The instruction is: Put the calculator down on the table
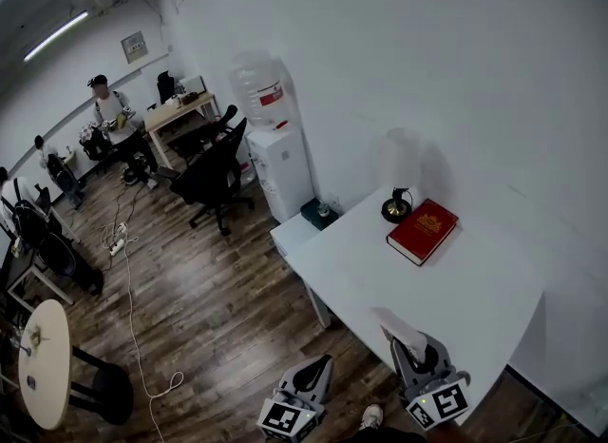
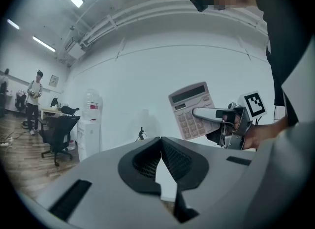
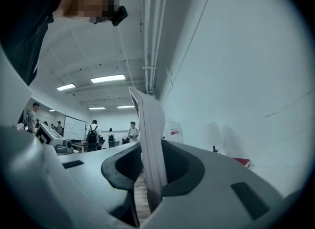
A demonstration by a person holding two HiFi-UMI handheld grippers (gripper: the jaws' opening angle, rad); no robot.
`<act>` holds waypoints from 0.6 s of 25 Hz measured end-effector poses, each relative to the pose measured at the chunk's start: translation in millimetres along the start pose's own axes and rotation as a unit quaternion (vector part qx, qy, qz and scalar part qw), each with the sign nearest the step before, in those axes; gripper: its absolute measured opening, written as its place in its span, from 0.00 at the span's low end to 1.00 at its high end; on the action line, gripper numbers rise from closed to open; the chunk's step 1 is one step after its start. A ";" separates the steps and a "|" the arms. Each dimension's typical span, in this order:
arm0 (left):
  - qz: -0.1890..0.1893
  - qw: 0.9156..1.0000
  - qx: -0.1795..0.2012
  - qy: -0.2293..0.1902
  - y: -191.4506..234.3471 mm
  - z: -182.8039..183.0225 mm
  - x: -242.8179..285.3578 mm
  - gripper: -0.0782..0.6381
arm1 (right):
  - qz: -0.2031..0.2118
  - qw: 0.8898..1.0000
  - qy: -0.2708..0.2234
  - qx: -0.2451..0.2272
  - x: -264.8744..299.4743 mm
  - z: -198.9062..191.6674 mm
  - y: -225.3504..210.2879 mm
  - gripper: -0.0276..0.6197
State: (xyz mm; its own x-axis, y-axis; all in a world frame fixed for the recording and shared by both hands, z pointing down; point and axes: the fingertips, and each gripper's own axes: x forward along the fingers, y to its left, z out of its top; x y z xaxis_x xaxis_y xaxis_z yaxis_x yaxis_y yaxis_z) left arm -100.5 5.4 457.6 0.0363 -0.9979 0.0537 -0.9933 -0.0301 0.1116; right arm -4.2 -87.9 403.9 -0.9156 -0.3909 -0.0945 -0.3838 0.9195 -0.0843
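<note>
A white bench is set against the wall, a red book at its far side. The calculator is gripped upright by one edge in the right tongs, about over the bench's near edge; the left tongs are closed, empty. Released here, it could be toppled onto the floor.

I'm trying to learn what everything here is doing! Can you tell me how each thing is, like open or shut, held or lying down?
left hand-held gripper: shut, nothing in it.
right hand-held gripper: shut on the calculator.
calculator: held upright in the air, not yet on the table.
red book: closed, lying flat on the table.
water bottle: standing on top of the white dispenser.
</note>
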 end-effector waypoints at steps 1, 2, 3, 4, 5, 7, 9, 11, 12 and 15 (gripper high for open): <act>-0.003 1.000 0.003 0.003 1.8 -2.5 10.7 0.13 | 0.000 1.000 0.000 -0.004 4.4 0.1 -8.5 0.21; -0.008 1.000 0.006 0.006 4.5 -8.6 20.4 0.13 | 0.001 1.000 -0.001 -0.007 8.7 0.6 -16.3 0.21; -0.014 1.000 0.011 0.009 7.1 -16.4 29.3 0.13 | 0.002 1.000 -0.001 -0.010 12.7 1.0 -23.7 0.21; -0.020 1.000 0.015 0.011 8.4 -22.0 38.1 0.13 | 0.002 1.000 0.000 -0.014 16.4 1.1 -31.2 0.21; -0.025 0.999 0.017 0.012 8.1 -23.9 47.3 0.13 | 0.002 1.000 0.001 -0.016 19.6 0.7 -38.9 0.21; -0.024 1.000 0.012 0.009 4.3 -13.6 66.9 0.13 | 0.001 1.000 0.005 -0.017 24.8 -1.5 -54.8 0.21; -0.020 1.000 0.003 0.007 2.4 -2.5 84.3 0.13 | -0.001 1.000 0.009 -0.014 28.9 -5.4 -69.3 0.21; -0.030 0.999 0.015 0.015 6.9 -16.9 94.7 0.13 | -0.003 1.000 0.011 -0.013 33.0 -8.4 -81.2 0.21; -0.036 0.999 0.021 0.018 9.2 -24.6 98.7 0.13 | -0.004 1.000 0.012 -0.012 34.8 -9.3 -86.1 0.21; -0.041 0.999 0.018 0.019 13.1 -26.1 112.2 0.13 | -0.010 1.000 0.014 -0.009 40.7 -13.9 -97.9 0.21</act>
State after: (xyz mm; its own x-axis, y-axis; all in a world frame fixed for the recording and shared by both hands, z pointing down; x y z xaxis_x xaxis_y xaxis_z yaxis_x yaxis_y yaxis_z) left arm -106.5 -105.4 491.0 0.1203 -0.9892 0.0835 -0.9901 -0.1135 0.0821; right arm -5.6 -193.2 422.1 -0.9106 -0.4080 -0.0654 -0.4039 0.9123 -0.0674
